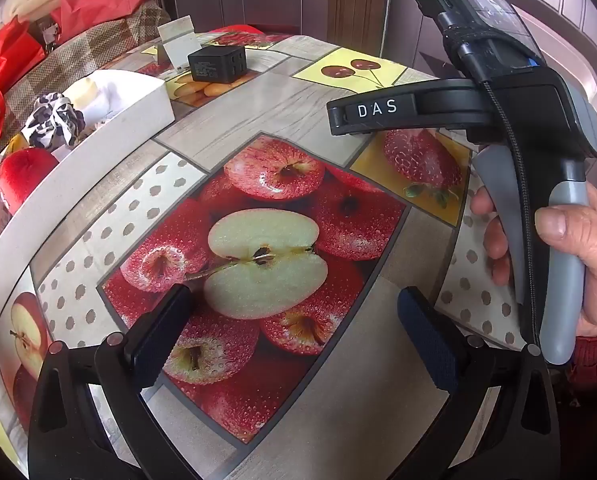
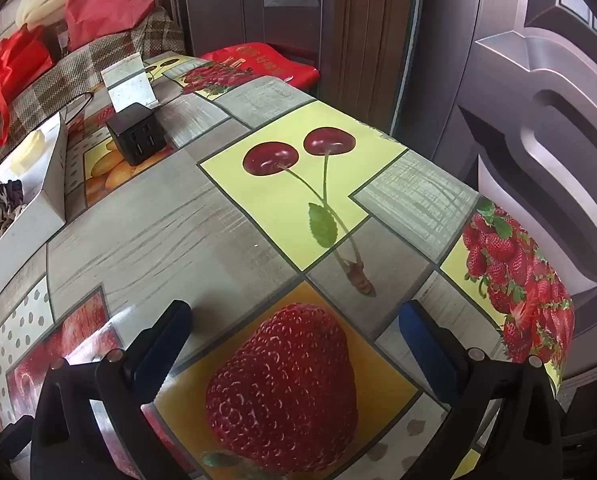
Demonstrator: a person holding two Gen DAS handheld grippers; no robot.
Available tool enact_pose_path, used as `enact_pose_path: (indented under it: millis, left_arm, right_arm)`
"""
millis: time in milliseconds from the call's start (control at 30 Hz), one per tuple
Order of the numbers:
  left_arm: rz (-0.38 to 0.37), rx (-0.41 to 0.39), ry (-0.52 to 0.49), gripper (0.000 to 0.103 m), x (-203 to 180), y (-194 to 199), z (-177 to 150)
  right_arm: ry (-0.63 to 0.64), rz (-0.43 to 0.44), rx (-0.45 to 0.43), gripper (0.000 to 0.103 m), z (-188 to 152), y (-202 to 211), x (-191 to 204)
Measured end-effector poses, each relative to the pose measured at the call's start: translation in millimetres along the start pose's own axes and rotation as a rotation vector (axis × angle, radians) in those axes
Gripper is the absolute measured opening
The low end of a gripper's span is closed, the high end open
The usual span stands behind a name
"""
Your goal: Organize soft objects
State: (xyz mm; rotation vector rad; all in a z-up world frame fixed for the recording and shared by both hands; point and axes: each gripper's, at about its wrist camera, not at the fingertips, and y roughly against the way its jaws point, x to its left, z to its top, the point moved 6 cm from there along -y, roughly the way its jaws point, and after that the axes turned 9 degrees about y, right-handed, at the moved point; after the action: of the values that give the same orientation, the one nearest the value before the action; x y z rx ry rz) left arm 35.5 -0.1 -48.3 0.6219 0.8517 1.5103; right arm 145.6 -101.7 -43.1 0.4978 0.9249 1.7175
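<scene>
bare tablecloth ahead, white box left, charger cube beyond

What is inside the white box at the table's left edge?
The white box holds a black-and-white patterned fabric bundle, a red plush item, and white and pale yellow soft pieces. Anything beneath them is hidden by the box wall.

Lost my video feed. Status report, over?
Left gripper open, empty, over the table. Right gripper open, empty. Soft items, spotted scrunchie and red plush, sit in white box. Nothing in the way.
</scene>
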Motion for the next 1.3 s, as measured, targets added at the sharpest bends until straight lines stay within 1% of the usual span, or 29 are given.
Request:
enact_pose_path:
  millis: [967,1300]
  left_arm:
    - [0.003,0.001,-0.002,0.102,0.1,-0.1,-0.1]
    - [0.003,0.001,-0.002,0.102,0.0,-0.1,-0.1]
  right_arm:
    - [-0.004,0.003,-0.003,0.103,-2.1,0.5,0.0]
    - [0.005,0.016,-0.016,0.103,5.4,-3.1,4.2]
